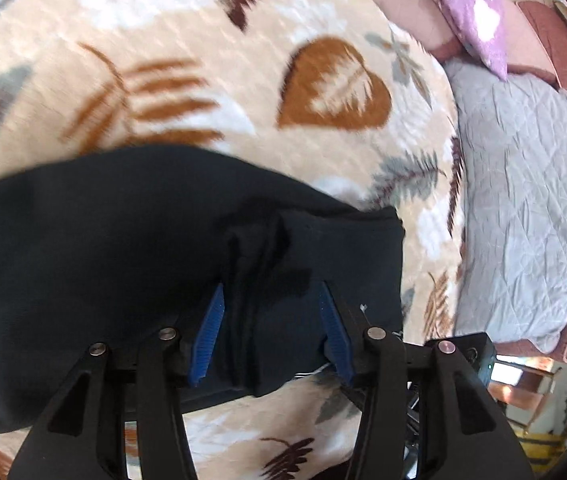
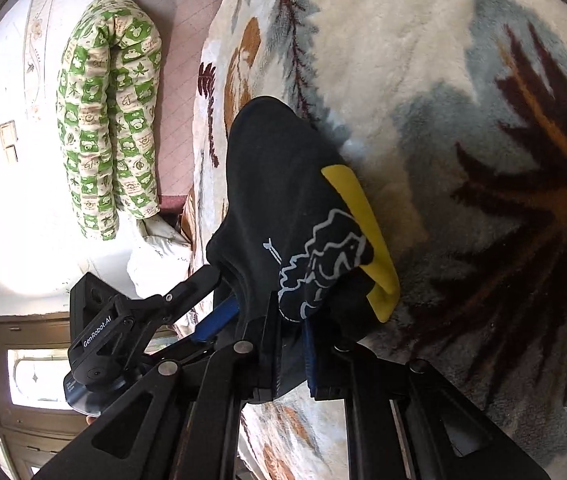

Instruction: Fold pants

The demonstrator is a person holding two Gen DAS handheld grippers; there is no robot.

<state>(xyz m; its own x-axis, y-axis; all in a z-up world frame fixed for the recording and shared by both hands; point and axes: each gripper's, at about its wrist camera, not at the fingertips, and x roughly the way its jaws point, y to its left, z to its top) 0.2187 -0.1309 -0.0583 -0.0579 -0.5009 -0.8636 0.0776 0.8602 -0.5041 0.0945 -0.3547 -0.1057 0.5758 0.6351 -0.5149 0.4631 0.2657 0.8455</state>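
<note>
- Left wrist view: the black pants (image 1: pixel 123 240) fill the lower left and centre of the frame, lying over a leaf-patterned blanket (image 1: pixel 203 80).
- A bunched ridge of the cloth runs up between the blue pads (image 1: pixel 209 336) of the left gripper (image 1: pixel 271 300). The pads stand apart with fabric between them; no pinch is evident, so I record the claw as spread around the cloth rather than clamped.
- At the right edge of the frame lie a grey quilted pillow (image 1: pixel 523 200) and a purple cushion (image 1: pixel 479 20).
- Right wrist view: the pants (image 2: pixel 275 184) rise from the frame centre down into the right gripper (image 2: pixel 271 320). A white outline print (image 2: pixel 319 256) and a yellow panel (image 2: pixel 367 236) show on the cloth.
- The cloth passes between the blue pads (image 2: pixel 219 320) and hides their faces; whether the claw is clamped I cannot tell.
- A green-patterned bolster (image 2: pixel 111 128) lies at upper left.
- Handling judgement: the garment appears light, soft and limp, not fragile; it will sag and bunch. Best taken at an edge or hem through all layers, with both holds level.
</note>
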